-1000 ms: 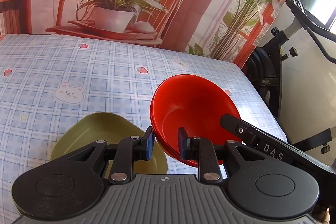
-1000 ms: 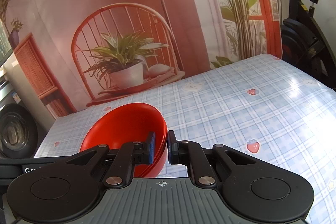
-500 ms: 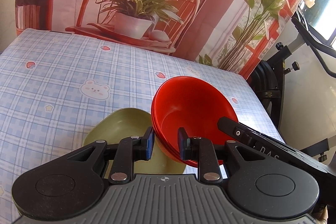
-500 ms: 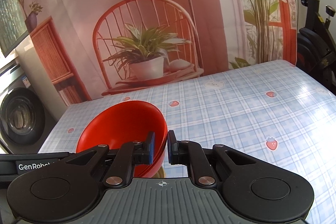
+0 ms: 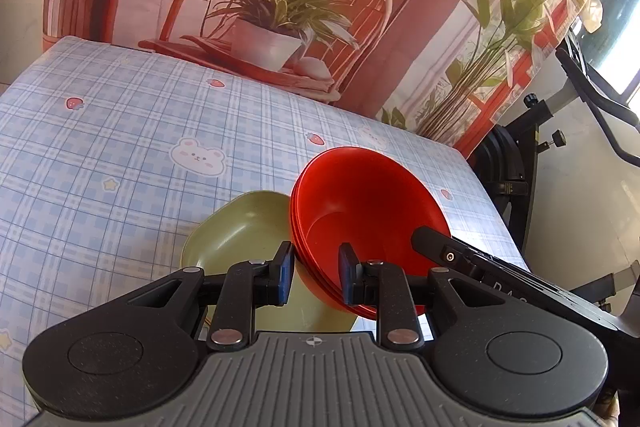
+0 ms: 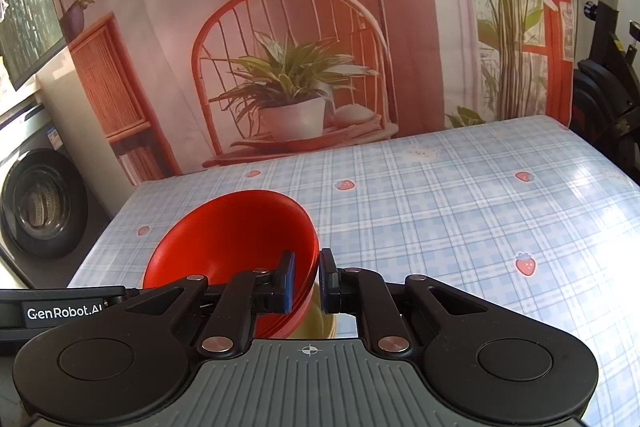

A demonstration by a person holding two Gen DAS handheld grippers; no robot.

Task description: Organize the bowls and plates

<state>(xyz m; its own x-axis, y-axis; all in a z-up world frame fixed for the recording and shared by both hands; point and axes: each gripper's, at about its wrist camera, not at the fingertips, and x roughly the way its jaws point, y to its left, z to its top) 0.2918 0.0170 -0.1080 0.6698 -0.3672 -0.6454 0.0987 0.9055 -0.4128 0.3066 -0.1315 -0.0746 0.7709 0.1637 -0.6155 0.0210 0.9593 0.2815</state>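
A stack of red bowls (image 5: 360, 211) hangs above the table, held on both sides. My left gripper (image 5: 314, 277) is shut on its near-left rim. My right gripper (image 6: 306, 277) is shut on the opposite rim, and the red bowls (image 6: 232, 235) fill the left of the right wrist view. An olive-green dish (image 5: 240, 239) lies on the table below and left of the bowls; a sliver of it (image 6: 316, 323) shows under the right gripper. The right gripper's black body (image 5: 500, 279) reaches in from the right.
The table (image 5: 120, 147) has a blue plaid cloth with strawberry and bear prints. A printed backdrop (image 6: 296, 67) of a chair and plant hangs behind it. An exercise bike (image 5: 560, 131) stands off the right edge, a washing machine (image 6: 36, 203) off the left.
Both grippers have risen and tilted back with the red bowls still held. The green dish now appears farther right and smaller below the bowls.
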